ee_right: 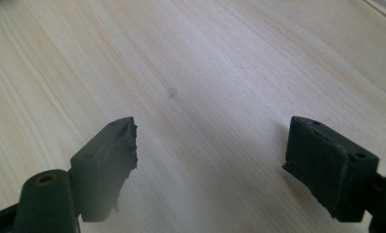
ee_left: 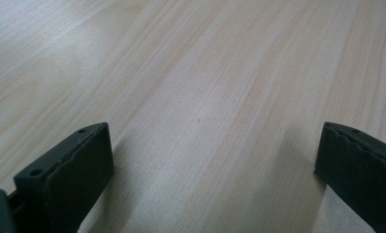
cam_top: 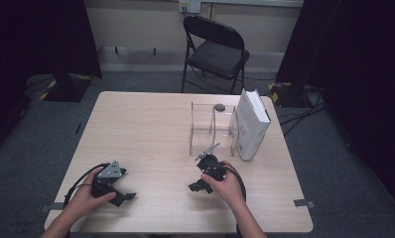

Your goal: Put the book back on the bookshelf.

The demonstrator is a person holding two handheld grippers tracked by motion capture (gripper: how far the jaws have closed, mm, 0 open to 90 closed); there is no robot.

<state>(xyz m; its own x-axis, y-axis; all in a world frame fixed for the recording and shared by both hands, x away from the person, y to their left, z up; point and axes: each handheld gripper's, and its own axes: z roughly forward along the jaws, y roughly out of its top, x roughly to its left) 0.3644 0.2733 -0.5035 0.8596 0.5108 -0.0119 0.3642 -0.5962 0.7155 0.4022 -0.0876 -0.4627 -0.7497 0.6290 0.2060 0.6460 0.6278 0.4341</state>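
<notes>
My left gripper (cam_top: 123,198) rests near the table's front left edge, held by the person's left hand. In the left gripper view its two black jaws stand wide apart around the left gripper (ee_left: 215,133) point, with bare wood between them. My right gripper (cam_top: 198,187) sits low over the table at front centre-right, in the person's right hand. The right gripper (ee_right: 210,126) is open too, with nothing but wood grain between its fingers (ee_right: 108,160). A white box (cam_top: 251,125) stands upright beside a clear plastic holder (cam_top: 211,130), just beyond the right gripper.
The light wooden table (cam_top: 146,129) has bare room across its left and middle. A small dark round thing (cam_top: 219,106) sits at the clear holder's far rim. A black folding chair (cam_top: 215,49) stands behind the table, and cables lie on the grey floor.
</notes>
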